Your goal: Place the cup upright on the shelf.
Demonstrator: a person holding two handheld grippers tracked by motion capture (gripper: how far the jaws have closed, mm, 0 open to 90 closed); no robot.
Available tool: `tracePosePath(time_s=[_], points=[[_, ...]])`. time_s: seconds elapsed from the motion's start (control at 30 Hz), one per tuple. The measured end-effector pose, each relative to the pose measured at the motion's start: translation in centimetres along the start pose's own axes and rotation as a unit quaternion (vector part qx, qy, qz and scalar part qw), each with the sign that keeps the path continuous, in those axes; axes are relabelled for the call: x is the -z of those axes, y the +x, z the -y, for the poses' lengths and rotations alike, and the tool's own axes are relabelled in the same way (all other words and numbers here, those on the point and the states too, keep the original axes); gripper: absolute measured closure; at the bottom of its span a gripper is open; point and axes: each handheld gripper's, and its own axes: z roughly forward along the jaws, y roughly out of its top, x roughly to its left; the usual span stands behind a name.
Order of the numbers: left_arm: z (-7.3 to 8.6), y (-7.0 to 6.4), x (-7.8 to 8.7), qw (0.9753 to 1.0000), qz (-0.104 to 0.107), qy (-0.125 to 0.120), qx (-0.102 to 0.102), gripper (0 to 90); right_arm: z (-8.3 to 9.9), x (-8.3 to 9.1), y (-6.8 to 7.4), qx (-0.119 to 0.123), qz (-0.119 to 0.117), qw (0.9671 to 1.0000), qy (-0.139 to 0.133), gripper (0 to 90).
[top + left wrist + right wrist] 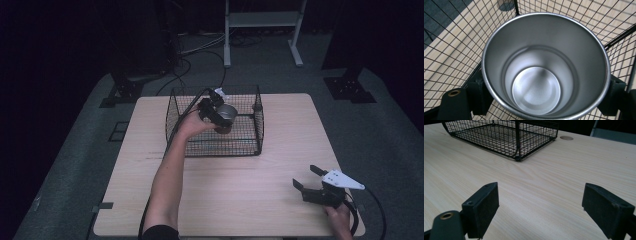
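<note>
1 smooth round steel cup [544,67] clamped by left gripper [214,113], inside black wire-mesh basket [250,145].

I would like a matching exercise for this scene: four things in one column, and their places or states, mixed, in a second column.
Things:
1. cup
2. basket
3. left gripper
4. right gripper

Places or states:
A. open, jaws wide apart, over bare table near its front right corner
B. black wire mesh, standing at the far middle of the table
C. shiny metal, empty inside, held within the basket
D. shut on the cup, one jaw on each side of it

Pairs: 1-C, 2-B, 3-D, 4-A
</note>
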Motion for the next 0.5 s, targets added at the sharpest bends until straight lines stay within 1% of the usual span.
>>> tracePosePath(time_s=[0.17, 0.27, 0.3, 0.37, 0.4, 0.5], points=[[0.3, 0.2, -0.9, 1.0000, 0.002, 0.006, 0.007, 17.9, 0.0, 0.0, 0.0, -0.001, -0.001, 1.0000, 0.000, 13.3], [0.4, 0.2, -1.5, 0.9998, 0.006, 0.013, 0.010, 17.8, 0.0, 0.0, 0.0, -0.002, -0.001, 1.0000, -0.001, 13.3], [0.5, 0.3, -1.7, 0.9997, 0.006, 0.021, 0.008, 17.8, 0.0, 0.0, 0.0, -0.002, -0.001, 1.0000, -0.001, 13.3], [0.5, 0.3, -2.1, 0.9995, 0.008, 0.027, 0.011, 17.8, 0.0, 0.0, 0.0, -0.002, -0.001, 1.0000, -0.001, 13.3], [0.6, 0.4, -2.3, 0.9995, 0.010, 0.028, 0.015, 17.9, 0.0, 0.0, 0.0, -0.002, -0.001, 1.0000, -0.001, 13.3], [0.7, 0.5, -2.7, 0.9991, 0.012, 0.036, 0.017, 17.8, 0.0, 0.0, -0.1, -0.003, -0.002, 1.0000, -0.002, 13.3]])
